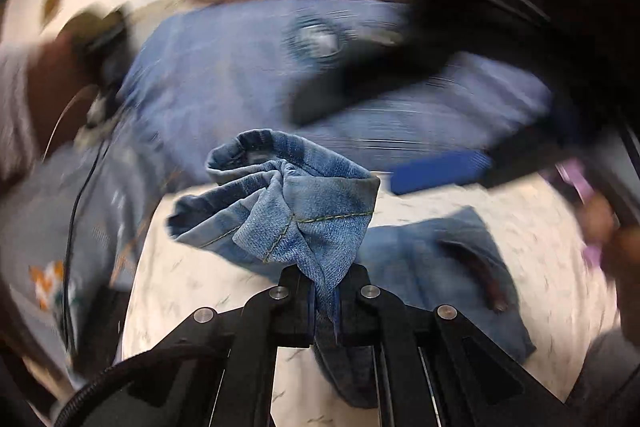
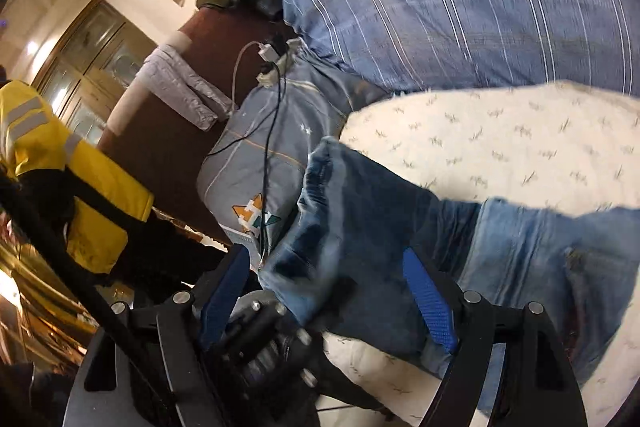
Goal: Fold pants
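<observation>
Left wrist view: the left tongs [image 1: 325,291] are clenched on a bunched hem of the jeans [image 1: 280,203], lifted clear of the white patterned bed cover [image 1: 192,291]. From the clamp the denim fans away toward the far side, and more of the garment lies flat on the cover just to the right.

Right wrist view: the right tongs [image 2: 332,291] stand released, blue pads wide, with a jeans [image 2: 380,227] leg lying between and beyond them, untouched as far as I can tell. Its long axis runs left to right across the bed, so the right tongs sit nearest the free leg.
</observation>
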Available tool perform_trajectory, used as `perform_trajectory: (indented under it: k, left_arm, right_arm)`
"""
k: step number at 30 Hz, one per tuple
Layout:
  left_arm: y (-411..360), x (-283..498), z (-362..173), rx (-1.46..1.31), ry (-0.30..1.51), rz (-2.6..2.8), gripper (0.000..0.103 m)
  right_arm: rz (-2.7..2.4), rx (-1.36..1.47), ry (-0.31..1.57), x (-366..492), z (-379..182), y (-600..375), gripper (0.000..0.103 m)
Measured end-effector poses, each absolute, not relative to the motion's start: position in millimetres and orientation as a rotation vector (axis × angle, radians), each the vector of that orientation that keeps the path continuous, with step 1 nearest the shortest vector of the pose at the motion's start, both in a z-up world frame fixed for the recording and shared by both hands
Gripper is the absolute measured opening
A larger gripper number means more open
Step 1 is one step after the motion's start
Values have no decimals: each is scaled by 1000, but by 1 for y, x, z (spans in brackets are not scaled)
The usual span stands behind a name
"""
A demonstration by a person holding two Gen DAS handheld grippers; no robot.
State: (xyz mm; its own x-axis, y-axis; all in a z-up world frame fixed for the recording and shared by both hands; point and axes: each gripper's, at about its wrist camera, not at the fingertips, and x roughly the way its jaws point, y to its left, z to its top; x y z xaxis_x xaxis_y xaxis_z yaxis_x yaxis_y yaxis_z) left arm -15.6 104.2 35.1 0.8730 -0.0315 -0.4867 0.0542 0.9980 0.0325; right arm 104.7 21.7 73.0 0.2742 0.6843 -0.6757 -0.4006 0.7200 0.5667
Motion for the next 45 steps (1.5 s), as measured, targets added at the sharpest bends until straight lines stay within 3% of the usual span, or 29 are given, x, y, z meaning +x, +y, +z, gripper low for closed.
perform_trajectory:
  k: [5, 11, 14, 15, 16, 18, 19, 25, 29, 32, 34, 36, 39, 41, 42, 43, 45]
  left_arm:
    - [44, -24, 34, 321, 489, -203, 4]
    - [-11, -40, -7, 592, 528, -330, 4]
    - [-17, -47, -20, 613, 564, -389, 5]
    - [-19, -50, -22, 623, 568, -406, 5]
    - [-20, -51, -23, 636, 569, -413, 5]
    - [-20, -48, -24, 667, 573, -427, 5]
    - [-21, -47, -23, 694, 566, -431, 5]
    - [-20, -20, 0, 630, 558, -519, 9]
    - [-38, -13, -42, 695, 626, -533, 11]
    - [-39, -35, -55, 754, 536, -488, 17]
    - [-34, -41, -55, 729, 542, -476, 18]
    - [-28, -43, -52, 679, 562, -483, 18]
    - [-18, -37, -48, 591, 588, -499, 18]
    - [-17, -32, -46, 578, 590, -498, 18]
    - [-17, -30, -46, 577, 591, -495, 18]
    - [-17, -31, -46, 577, 591, -493, 18]
    - [-17, -33, -45, 577, 586, -491, 18]
  right_arm:
    - [704, 307, 1072, 103, 69, -19, 82]
    - [537, 383, 1033, 89, 32, -99, 82]
    - [491, 480, 995, 82, 6, -132, 64]
    - [502, 518, 981, 80, -1, -139, 49]
    - [514, 549, 964, 79, -5, -143, 41]
    - [559, 605, 917, 75, -14, -150, 6]
    - [558, 619, 904, 74, -15, -152, 6]
    - [511, 528, 793, 72, 14, -160, 5]
    - [392, 559, 943, 90, -33, -180, 8]
    - [363, 563, 945, 83, -34, -185, 34]
    - [360, 558, 870, 73, -18, -190, 64]
    - [396, 580, 751, 60, 3, -198, 68]
    - [536, 515, 723, 64, 21, -180, 67]
    - [565, 379, 759, 74, 25, -155, 60]
    - [572, 333, 782, 79, 22, -145, 47]
    - [583, 297, 814, 84, 15, -135, 28]
    - [535, 257, 859, 89, 3, -128, 4]
